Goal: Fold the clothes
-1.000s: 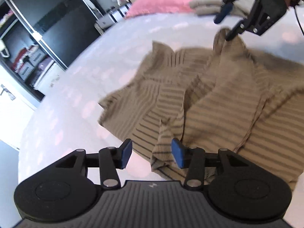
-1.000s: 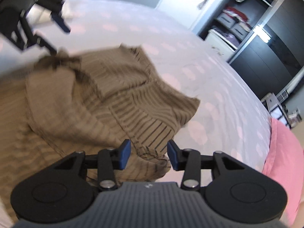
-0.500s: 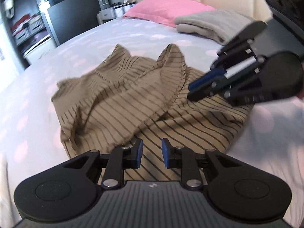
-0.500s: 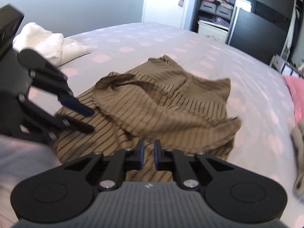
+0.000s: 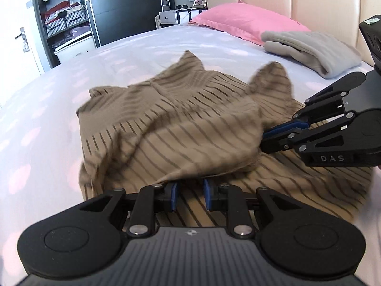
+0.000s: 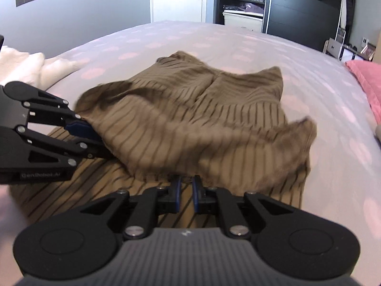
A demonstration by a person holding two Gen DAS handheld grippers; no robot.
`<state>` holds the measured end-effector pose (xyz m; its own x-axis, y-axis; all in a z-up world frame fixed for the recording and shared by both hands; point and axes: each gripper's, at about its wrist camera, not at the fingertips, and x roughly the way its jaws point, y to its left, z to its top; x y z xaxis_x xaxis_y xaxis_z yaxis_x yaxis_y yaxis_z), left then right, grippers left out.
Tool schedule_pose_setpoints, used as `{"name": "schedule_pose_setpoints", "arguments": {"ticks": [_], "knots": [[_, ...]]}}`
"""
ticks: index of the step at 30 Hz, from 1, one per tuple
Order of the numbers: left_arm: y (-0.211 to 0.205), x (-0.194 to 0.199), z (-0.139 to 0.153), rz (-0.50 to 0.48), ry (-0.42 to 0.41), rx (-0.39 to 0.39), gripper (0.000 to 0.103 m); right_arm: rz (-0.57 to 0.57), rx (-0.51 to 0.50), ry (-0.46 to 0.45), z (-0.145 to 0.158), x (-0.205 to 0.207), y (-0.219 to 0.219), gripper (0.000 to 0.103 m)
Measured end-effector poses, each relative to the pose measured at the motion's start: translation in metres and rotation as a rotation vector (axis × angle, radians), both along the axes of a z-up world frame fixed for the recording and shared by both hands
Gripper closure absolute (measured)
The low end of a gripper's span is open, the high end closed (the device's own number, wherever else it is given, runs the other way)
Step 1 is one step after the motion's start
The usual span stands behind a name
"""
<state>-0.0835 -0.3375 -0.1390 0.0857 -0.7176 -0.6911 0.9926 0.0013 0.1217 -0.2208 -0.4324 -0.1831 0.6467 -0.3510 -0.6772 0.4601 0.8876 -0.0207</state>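
- Left wrist view: left gripper (image 5: 188, 196) is sitting low over the near hem of the brown striped garment (image 5: 181, 128); its blue pads are standing apart with a lifted fold edge draping just over their tips. Whether cloth is actually pinched there, I cannot tell.
- Right wrist view: right gripper (image 6: 186, 194) is showing a much narrower gap, with bunched fabric sitting right at the pad tips. From the left camera its fingers look pressed together on the fold edge, so I'm judging it as clamped on the garment.
- Garment is lying mid-bed on the spotted bedsheet (image 5: 47, 119), top layer doubled over a flat lower layer that is spreading toward both grippers.
- Step in hand, my judgement: a fold across the garment is being carried or laid, both grippers working the same raised edge.
- Next move is calling for keeping the two corners level and lining the raised edge up with the layer beneath before letting go.
- Hard to read: folded layer is motion-blurred; sleeves and neckline are not identifiable; the far edge is rumpled into two peaks.
- Further back: folded grey garment (image 5: 314, 50) is resting by the pink pillow (image 5: 247, 22); white clothes (image 6: 28, 64) are cut off at the frame edge.
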Motion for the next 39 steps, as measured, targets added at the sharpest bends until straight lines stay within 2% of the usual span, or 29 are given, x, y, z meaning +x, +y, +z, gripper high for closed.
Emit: {"name": "schedule_pose_setpoints", "arguments": {"ticks": [2,6,10,15,17,23,25,27,29,33,36,39], "knots": [[-0.015,0.011,0.002,-0.007,-0.01,0.004,0.083,-0.001,-0.018,-0.004,0.001,0.01,-0.015,0.091],[-0.047,0.03,0.004,-0.035,-0.081,0.019,0.083,0.009,-0.061,0.008,0.003,0.032,-0.045,0.091],[-0.077,0.05,0.012,-0.021,-0.12,0.007,0.083,0.011,-0.094,0.007,0.01,0.055,-0.074,0.091],[-0.097,0.065,0.028,0.006,-0.135,-0.021,0.083,0.011,-0.106,-0.065,0.041,0.059,-0.089,0.088],[-0.1,0.067,0.035,0.006,-0.142,-0.031,0.083,0.027,-0.123,-0.076,0.052,0.055,-0.085,0.084],[-0.077,0.062,0.056,-0.008,-0.192,-0.038,0.082,0.05,-0.217,-0.073,0.08,0.027,-0.071,0.063],[-0.068,0.065,0.056,-0.006,-0.196,-0.021,0.074,0.035,-0.241,-0.067,0.087,0.011,-0.07,0.058],[-0.06,0.068,0.054,-0.004,-0.196,0.0,0.068,0.028,-0.243,-0.062,0.091,-0.006,-0.071,0.057],[-0.052,0.072,0.053,-0.002,-0.196,0.02,0.063,0.034,-0.239,-0.037,0.09,-0.024,-0.07,0.056],[-0.041,0.081,0.046,0.01,-0.178,0.071,0.063,0.058,-0.202,0.037,0.075,-0.042,-0.067,0.052],[-0.045,0.088,0.036,0.05,-0.157,0.105,0.063,0.068,-0.172,0.086,0.056,-0.041,-0.068,0.042],[-0.049,0.098,0.029,0.087,-0.115,0.119,0.062,0.055,-0.146,0.133,0.036,-0.03,-0.078,0.041]]}}
